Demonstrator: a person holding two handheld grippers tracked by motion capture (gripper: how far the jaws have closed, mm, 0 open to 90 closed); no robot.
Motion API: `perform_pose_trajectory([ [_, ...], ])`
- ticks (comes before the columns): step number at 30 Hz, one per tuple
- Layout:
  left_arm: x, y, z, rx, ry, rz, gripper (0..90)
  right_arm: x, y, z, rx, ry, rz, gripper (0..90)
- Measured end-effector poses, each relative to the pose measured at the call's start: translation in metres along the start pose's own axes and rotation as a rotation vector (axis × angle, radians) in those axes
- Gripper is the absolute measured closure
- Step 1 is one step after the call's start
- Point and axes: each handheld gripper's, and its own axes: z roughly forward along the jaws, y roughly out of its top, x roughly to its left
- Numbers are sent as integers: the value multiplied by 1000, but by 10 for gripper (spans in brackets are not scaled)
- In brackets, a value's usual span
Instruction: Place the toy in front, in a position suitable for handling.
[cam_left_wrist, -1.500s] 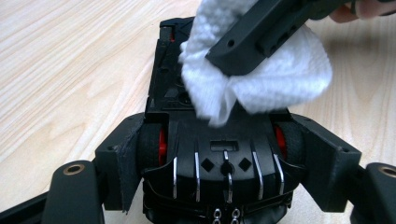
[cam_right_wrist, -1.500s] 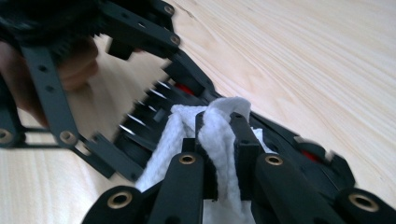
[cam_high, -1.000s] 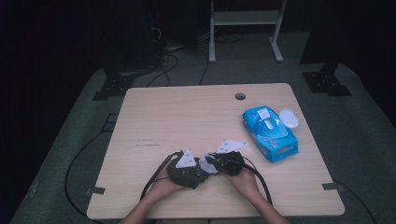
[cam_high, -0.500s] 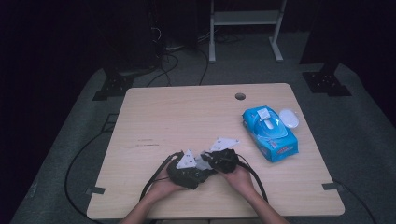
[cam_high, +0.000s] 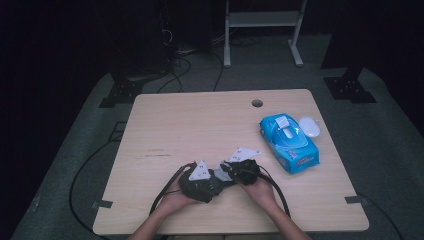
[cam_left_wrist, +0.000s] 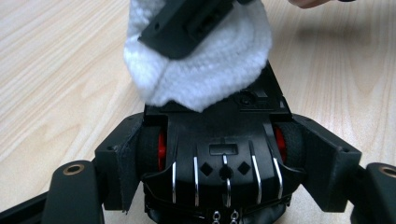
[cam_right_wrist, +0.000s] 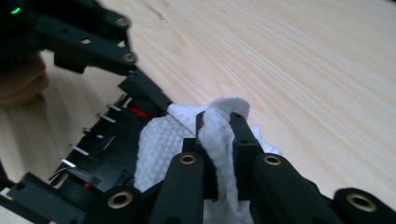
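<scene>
A black toy car (cam_left_wrist: 224, 158) with red wheel hubs and chrome strips sits between the jaws of my left gripper (cam_left_wrist: 223, 156), which press on its wheels from both sides just above the table. My right gripper (cam_right_wrist: 218, 125) is shut on a folded white wipe (cam_right_wrist: 163, 140) and holds it against the car's body. The wipe (cam_left_wrist: 210, 70) covers the far end of the car in the left gripper view. In the high view the left gripper (cam_high: 202, 181) and right gripper (cam_high: 239, 169) meet near the table's front edge, both in a person's hands.
A blue pack of wipes (cam_high: 289, 141) lies at the right of the wooden table (cam_high: 190, 125), with a white oval lid (cam_high: 310, 127) beside it. A cable hole (cam_high: 257, 103) is near the far edge. Cables trail off the front.
The right gripper has shifted a little with the wipe on the car. The left gripper and the car have kept still.
</scene>
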Motion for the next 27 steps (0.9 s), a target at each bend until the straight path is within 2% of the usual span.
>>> perform_pose_trajectory([
  [2, 0, 0, 0, -1, 4, 6, 250, 3, 2, 0, 13, -15, -41, 845],
  [3, 0, 0, 0, -2, 3, 6, 250, 1, 1, -2, 16, -16, -37, 845],
  [5, 0, 0, -1, -11, 1, -1, 250, -9, -4, -5, 32, -52, -20, 845],
  [7, 0, 0, -1, -9, 0, 3, 250, -20, -11, -10, 37, -82, 19, 846],
  [9, 1, 0, 0, -5, -3, 8, 250, -26, -14, -13, 33, -73, 74, 846],
  [10, 1, 0, 0, -7, -4, 0, 250, -24, -15, -13, 25, -73, 79, 846],
  [11, 1, 0, 0, 4, -3, 6, 250, -21, -14, -13, 20, -65, 73, 846],
  [13, 1, -1, 1, 17, 4, 16, 251, -14, -10, -10, 9, -16, 59, 846],
  [14, 0, -1, 1, 22, 7, 17, 251, -8, -6, -8, 3, -7, 22, 846],
  [16, 0, -2, 1, 24, 9, 19, 251, -2, -3, -7, 9, -1, -7, 845],
  [18, 1, -1, 0, 16, 8, 16, 251, -6, -5, -9, 14, -5, -6, 846],
  [21, 1, -1, 0, 10, 4, 13, 251, -20, -14, -17, 42, -45, 27, 846],
  [24, 1, -2, 1, 20, 6, 13, 252, -24, -20, -26, 46, -46, 38, 846],
  [25, 1, -2, 1, 26, 6, 14, 252, -23, -20, -28, 44, -37, 44, 846],
  [27, 1, -2, 1, 30, 6, 15, 252, -17, -21, -30, 29, 15, 37, 845],
])
